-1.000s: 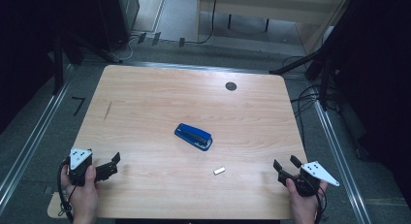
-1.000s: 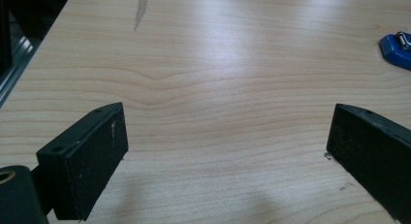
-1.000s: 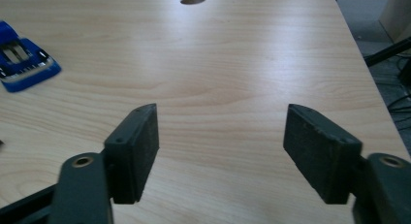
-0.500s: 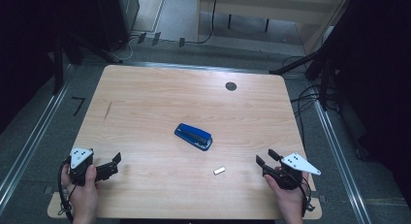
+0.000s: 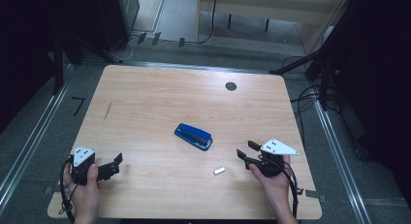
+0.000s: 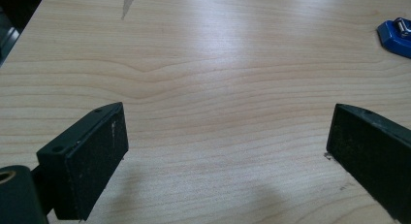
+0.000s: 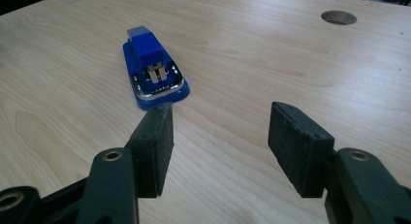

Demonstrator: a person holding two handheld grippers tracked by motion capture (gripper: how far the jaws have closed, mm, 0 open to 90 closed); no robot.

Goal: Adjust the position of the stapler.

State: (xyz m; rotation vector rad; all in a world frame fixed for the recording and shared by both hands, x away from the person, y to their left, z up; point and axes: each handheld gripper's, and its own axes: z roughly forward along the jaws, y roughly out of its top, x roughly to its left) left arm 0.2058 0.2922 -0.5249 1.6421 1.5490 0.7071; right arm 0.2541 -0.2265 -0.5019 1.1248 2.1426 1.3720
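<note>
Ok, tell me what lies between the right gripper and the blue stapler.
Bare wooden table, in the right gripper view, between right gripper and blue stapler.

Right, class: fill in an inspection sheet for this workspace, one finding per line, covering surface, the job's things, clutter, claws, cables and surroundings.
Surface: wooden table, with a dark streak near its left side and a round hole near the far edge.
Job's things: blue stapler lying flat mid-table, untouched.
Clutter: small white piece lying in front of the stapler.
Claws: left claw open, over the near left part of the table, nothing between the jaws; right claw open, jaws just been closing, nothing between them, pointing toward the stapler.
Cables: black cable trailing from the left claw; loose cables on the floor.
Surroundings: dark, with metal rails beside the table.
</note>
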